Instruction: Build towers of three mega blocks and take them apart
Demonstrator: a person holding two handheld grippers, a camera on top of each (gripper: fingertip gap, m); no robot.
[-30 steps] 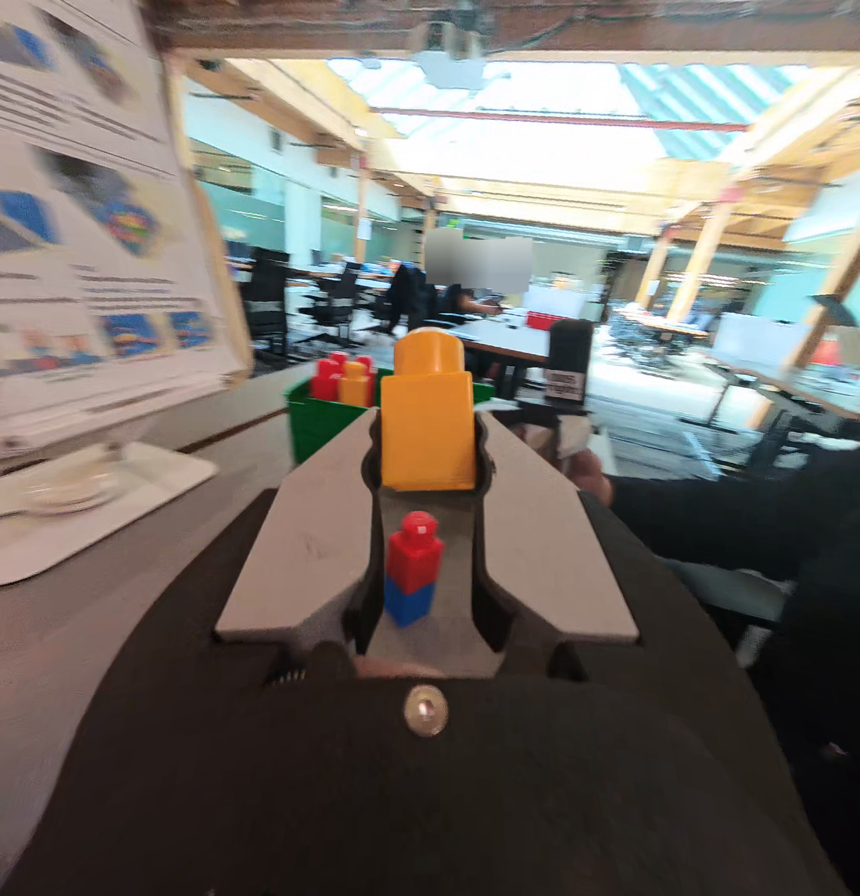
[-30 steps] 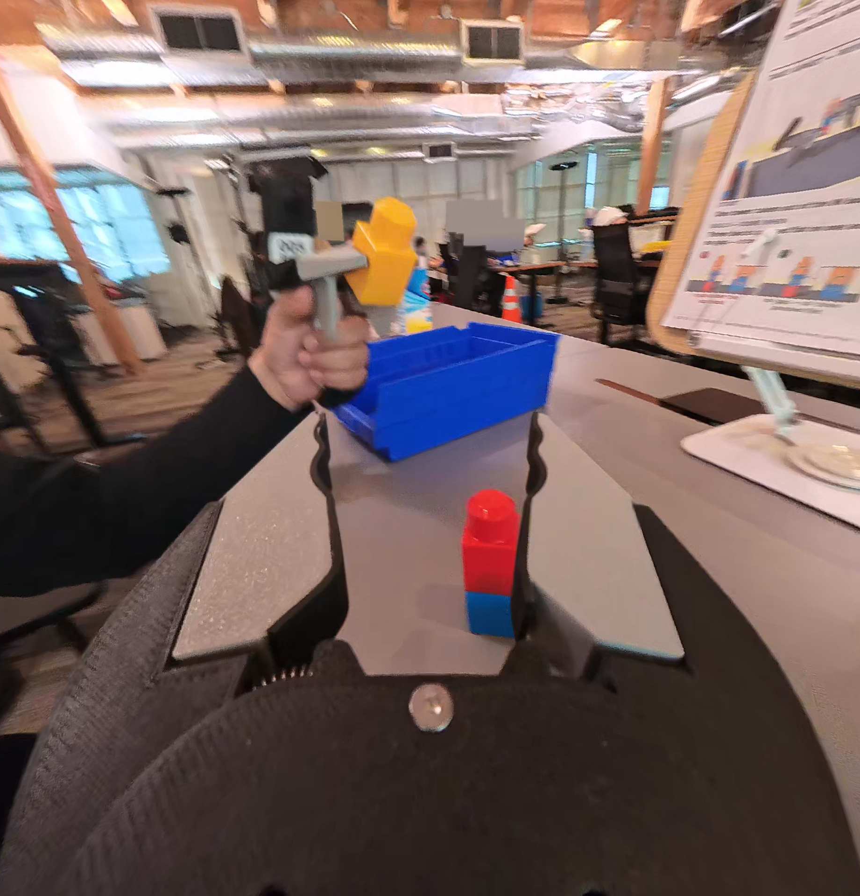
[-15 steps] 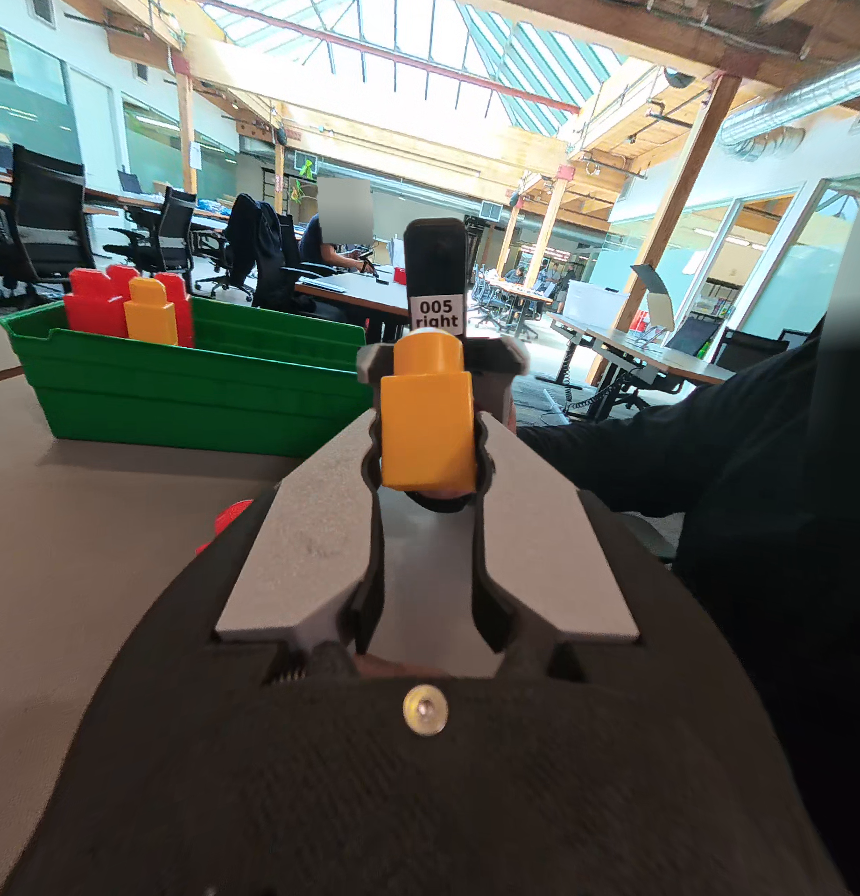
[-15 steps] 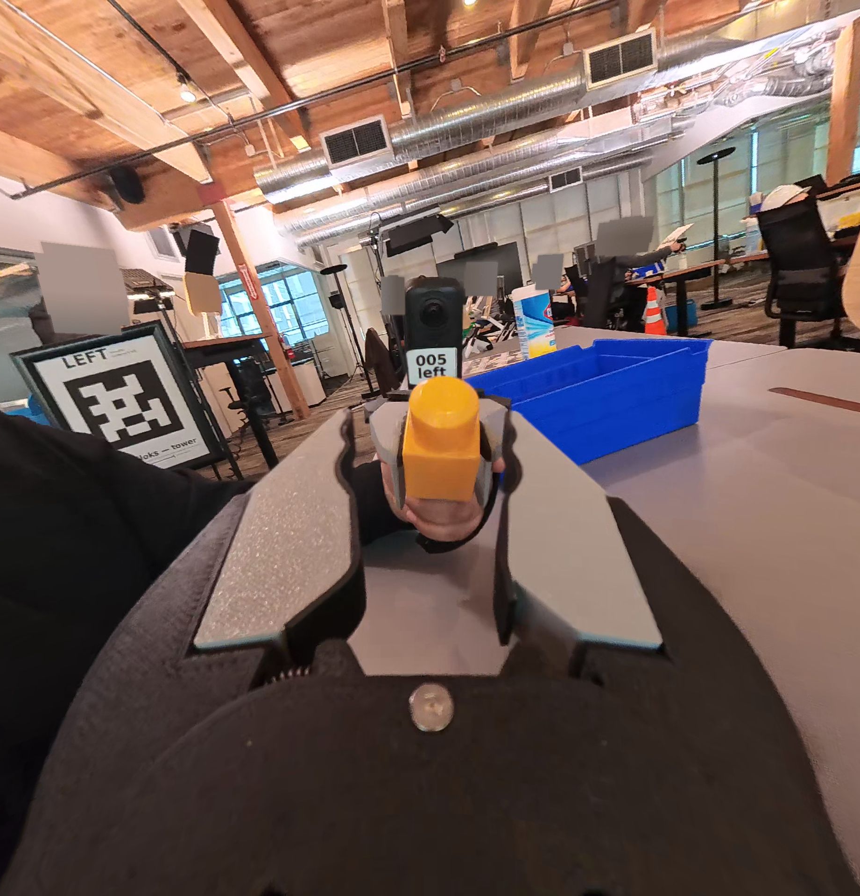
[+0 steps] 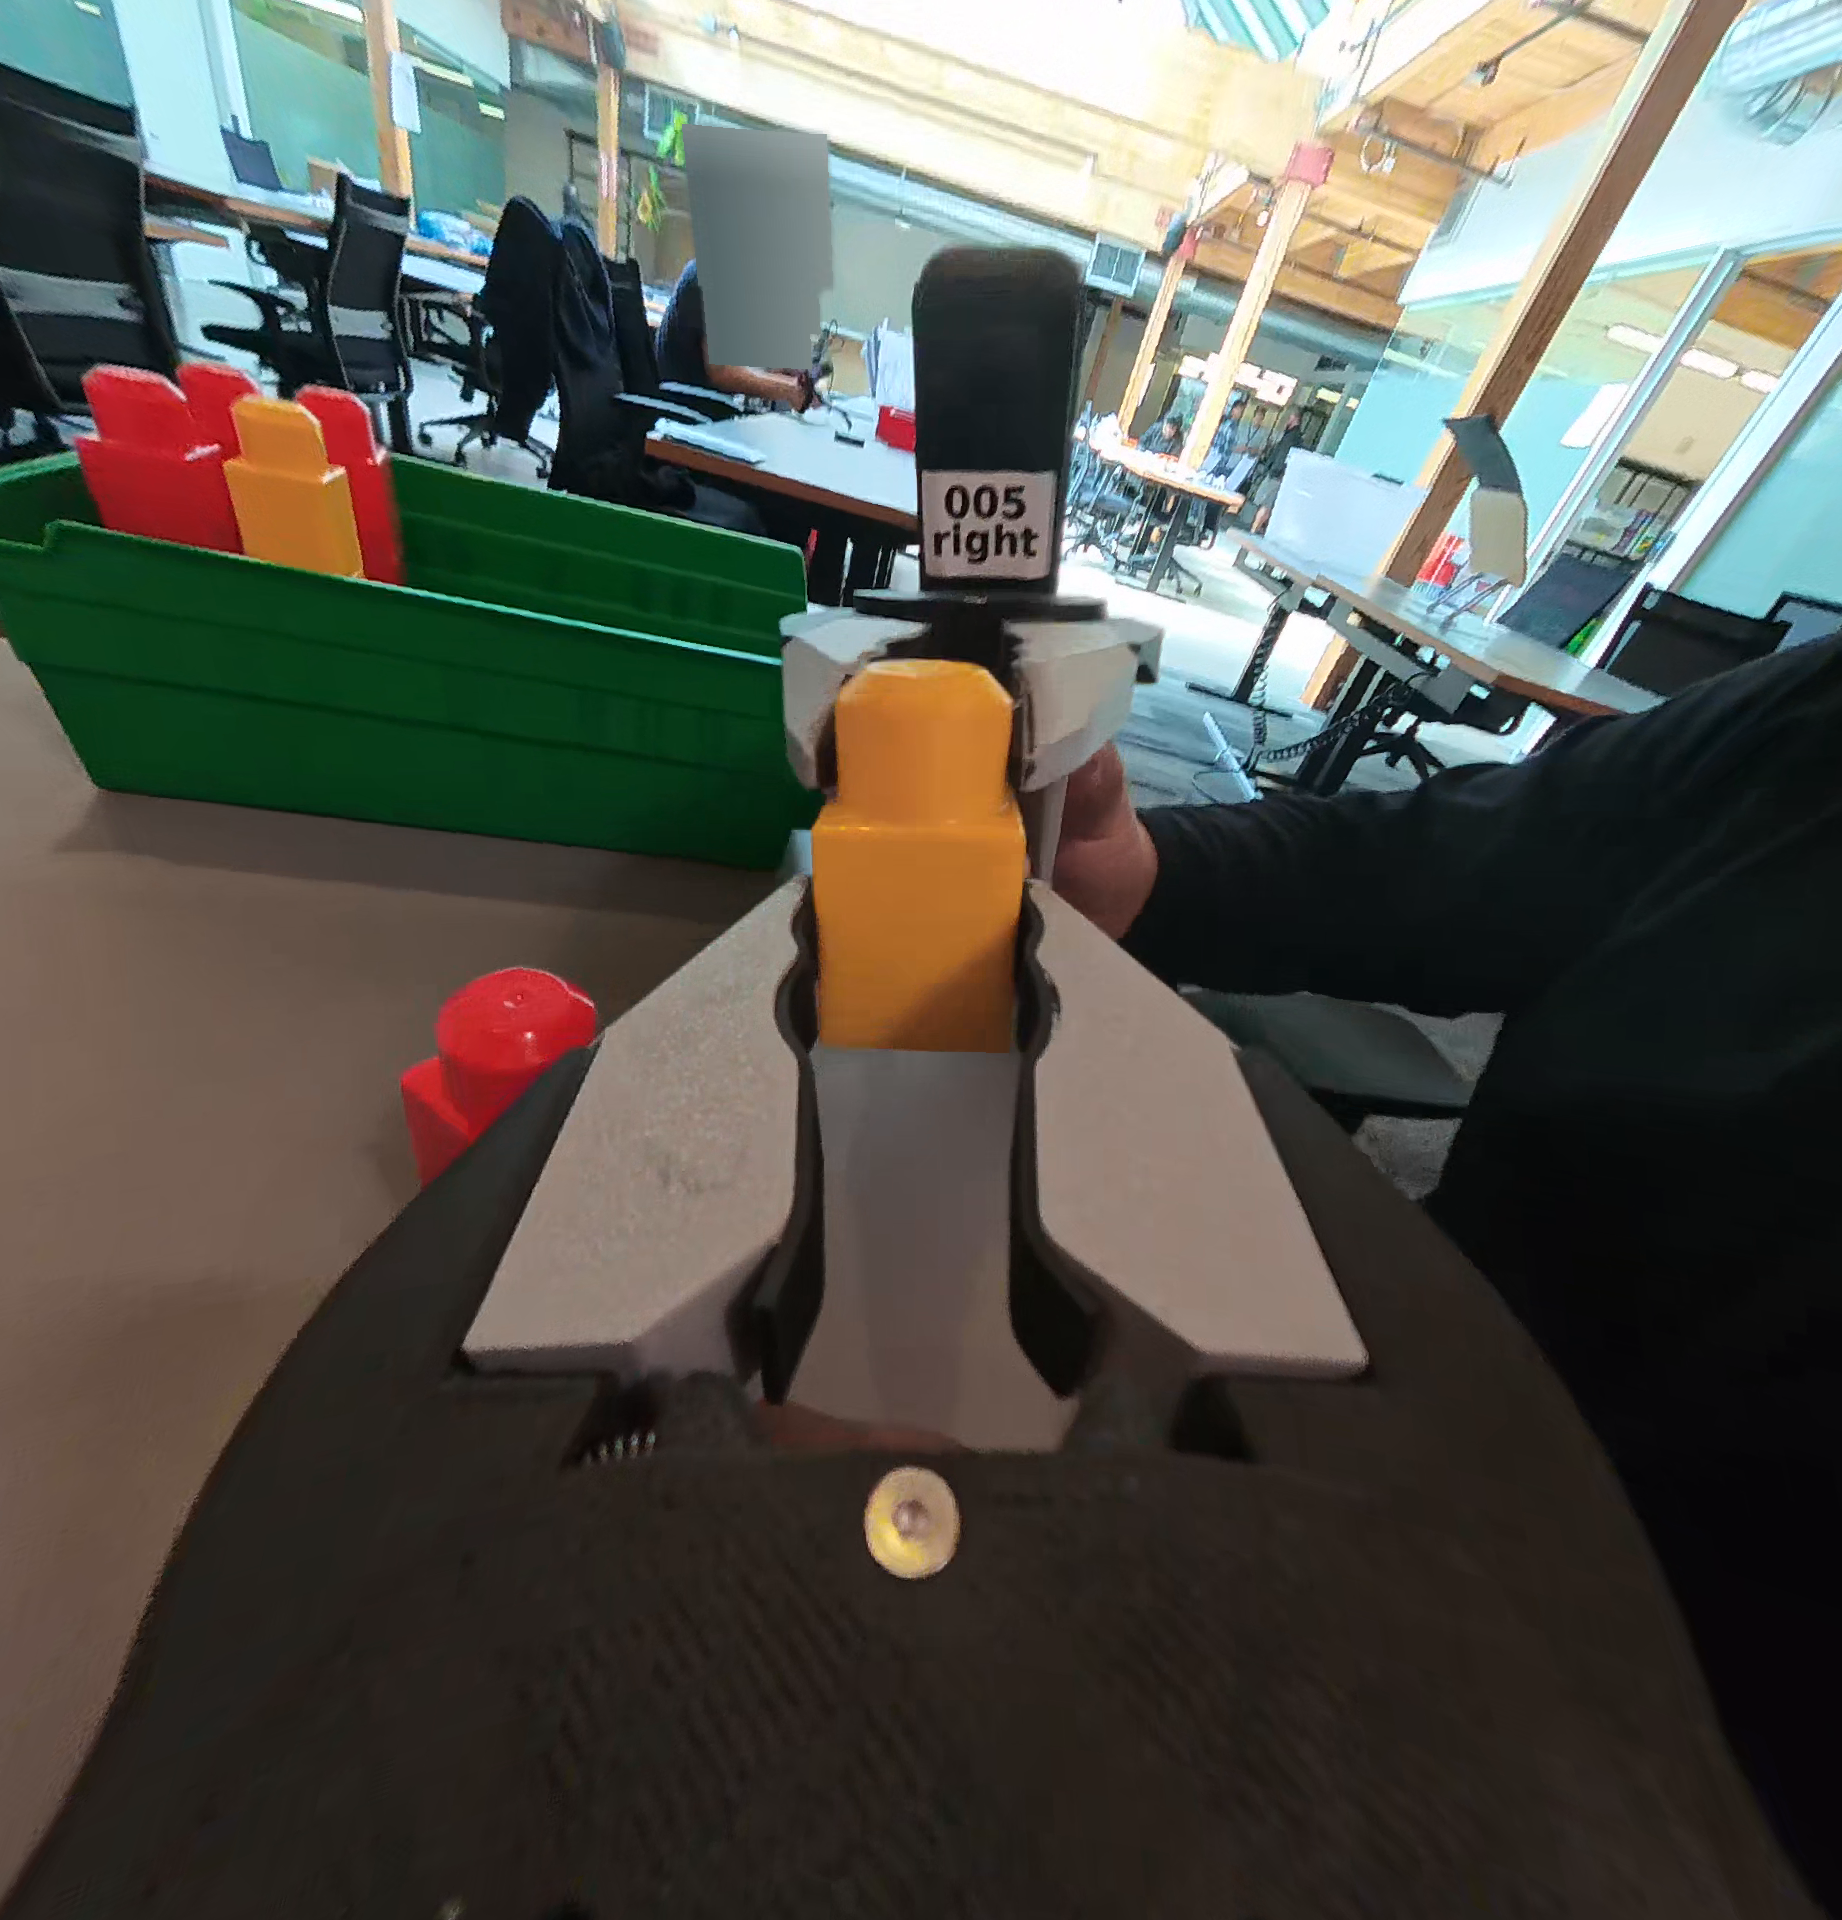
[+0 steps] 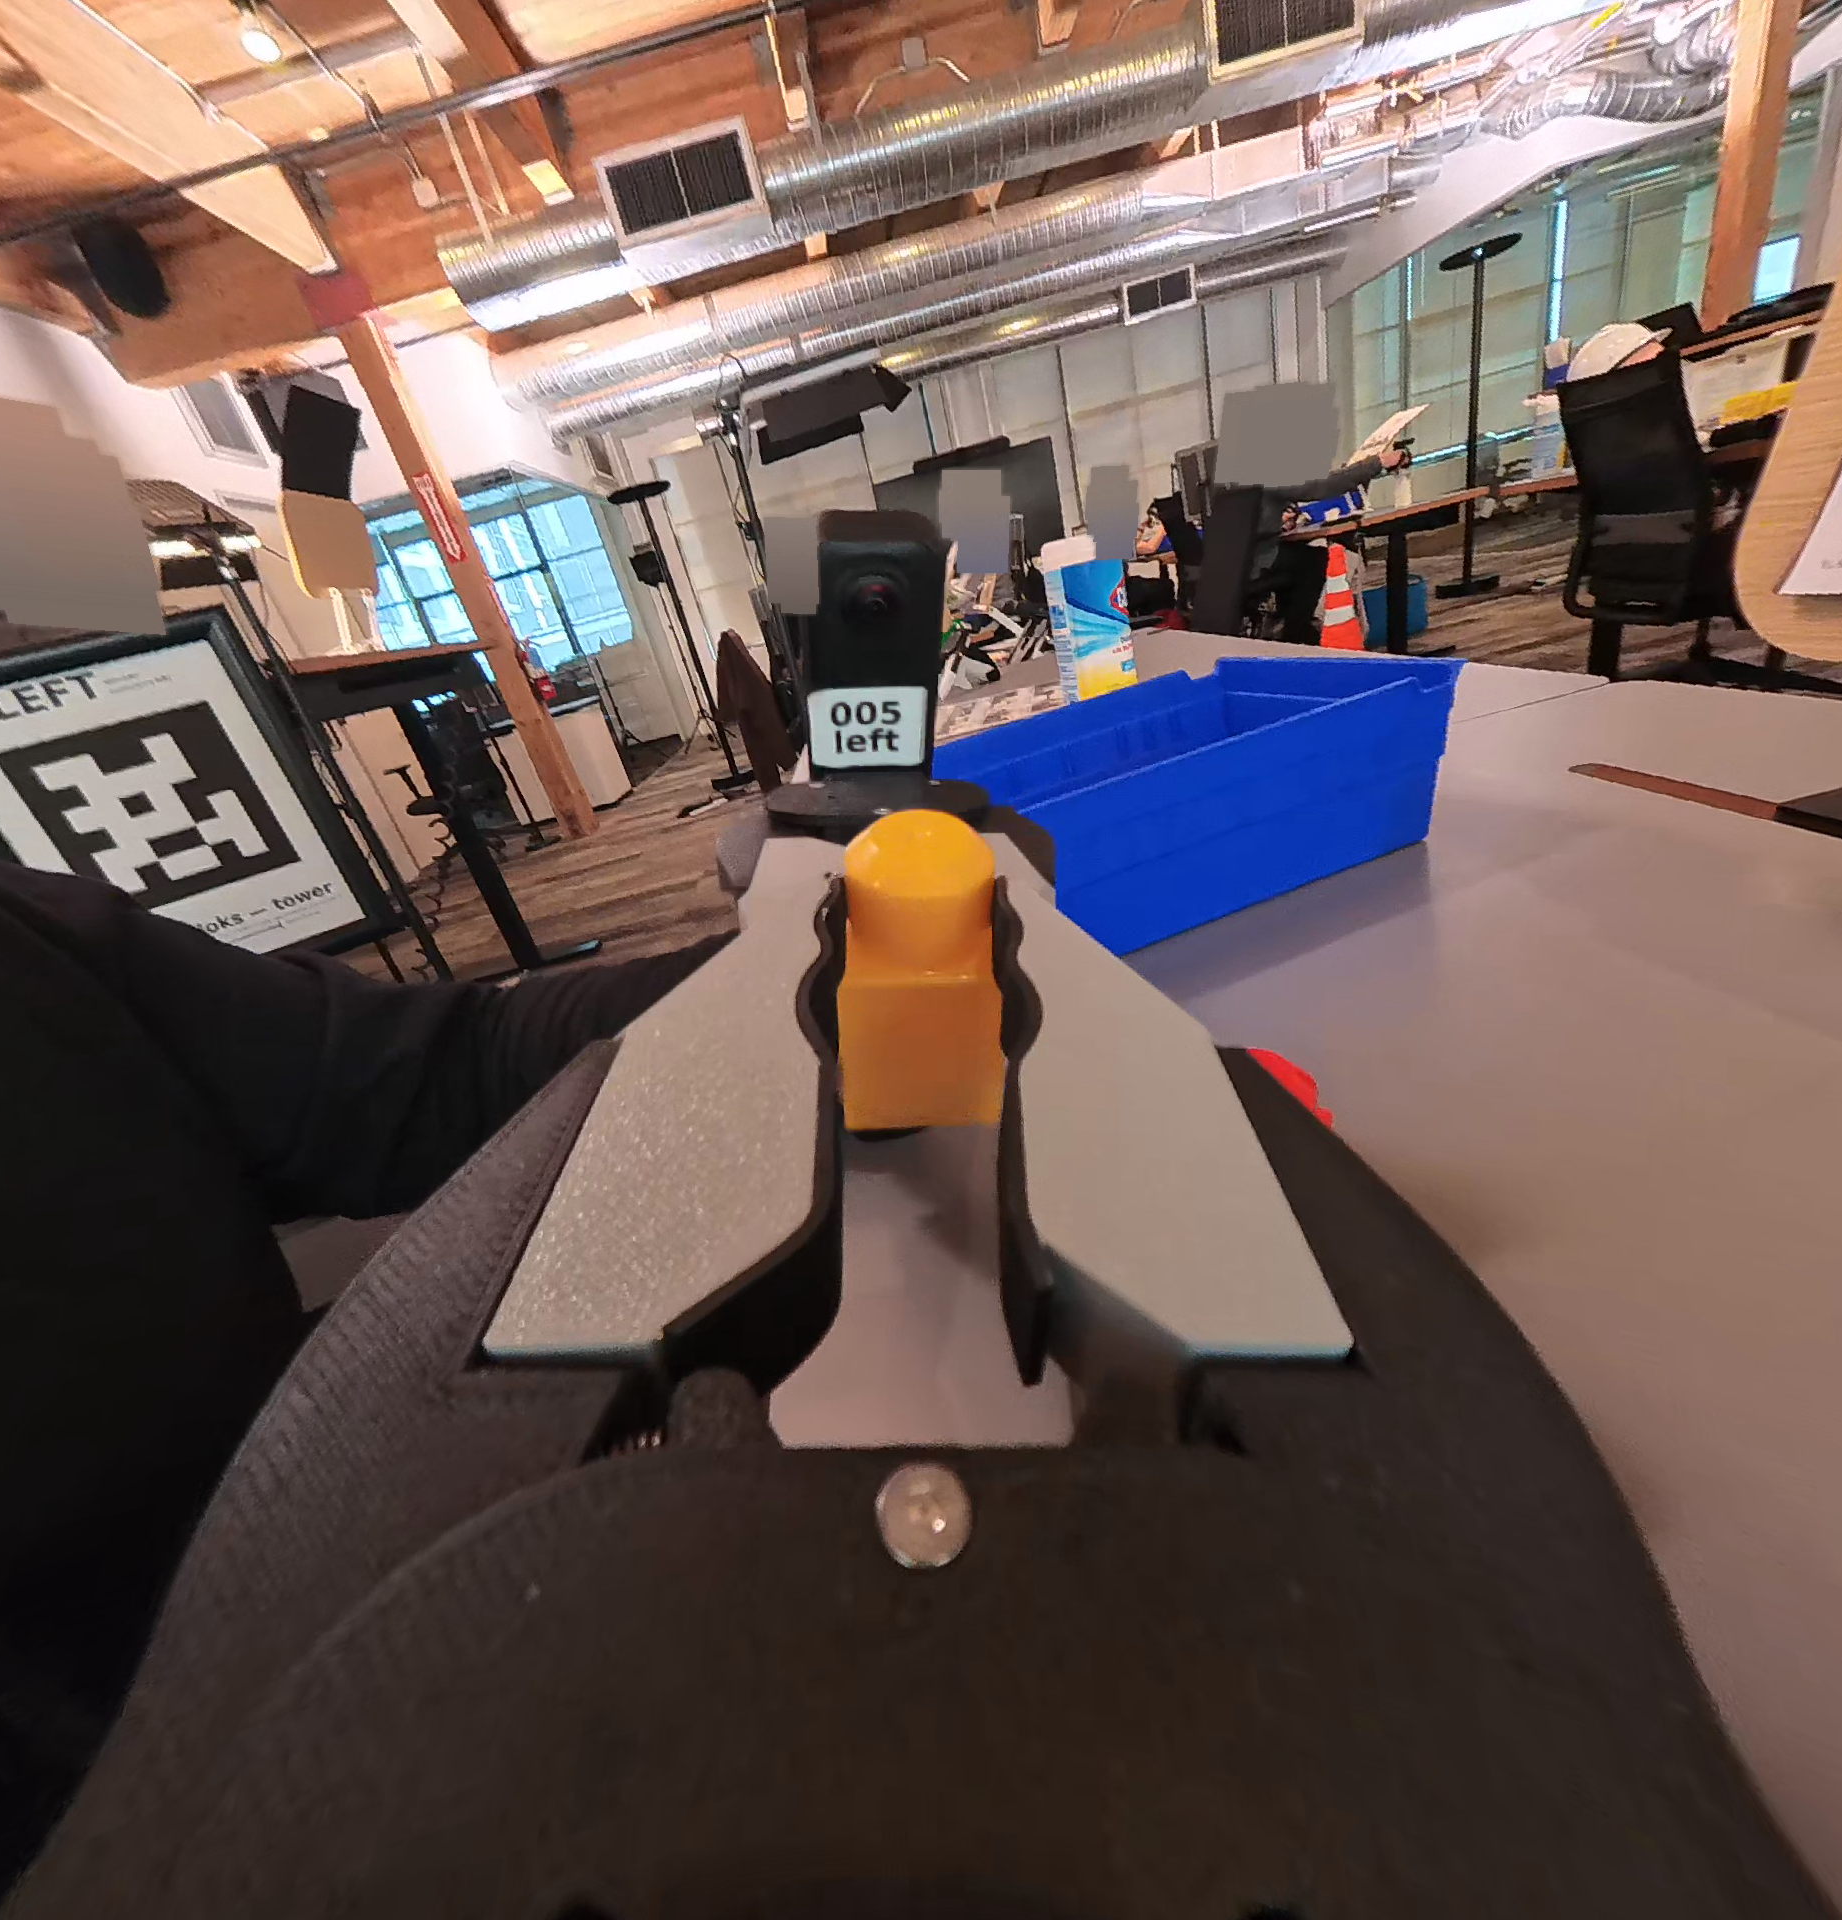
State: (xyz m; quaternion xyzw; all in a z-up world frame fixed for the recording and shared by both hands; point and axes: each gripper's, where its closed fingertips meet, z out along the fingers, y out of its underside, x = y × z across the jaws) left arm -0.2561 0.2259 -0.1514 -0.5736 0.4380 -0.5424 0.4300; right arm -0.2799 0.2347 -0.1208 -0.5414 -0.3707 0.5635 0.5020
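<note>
A yellow mega block [image 5: 917,914] is held in the air between the two grippers, which face each other. My left gripper [image 5: 917,920] is shut on its body. My right gripper [image 6: 917,920] is shut on the same yellow block [image 6: 917,1018] from the opposite side; its fingers [image 5: 1088,707] show around the block's stud in the left wrist view. A red block [image 5: 491,1049] stands on the table left of my left gripper; what is under it is hidden. A sliver of the red block [image 6: 1296,1081] shows past my right finger.
A green bin [image 5: 377,717] with red and yellow blocks [image 5: 242,488] stands at the back left of the grey table [image 5: 169,987]. A blue bin [image 6: 1208,800] stands on the table beyond my right gripper. A person's dark sleeve [image 5: 1519,883] lies along the table edge. My two grippers' fingertips are within a few centimetres of each other.
The two grippers have come together. My right gripper was open around the yellow block half a second ago and has closed on it. The left gripper has kept hold of it.
</note>
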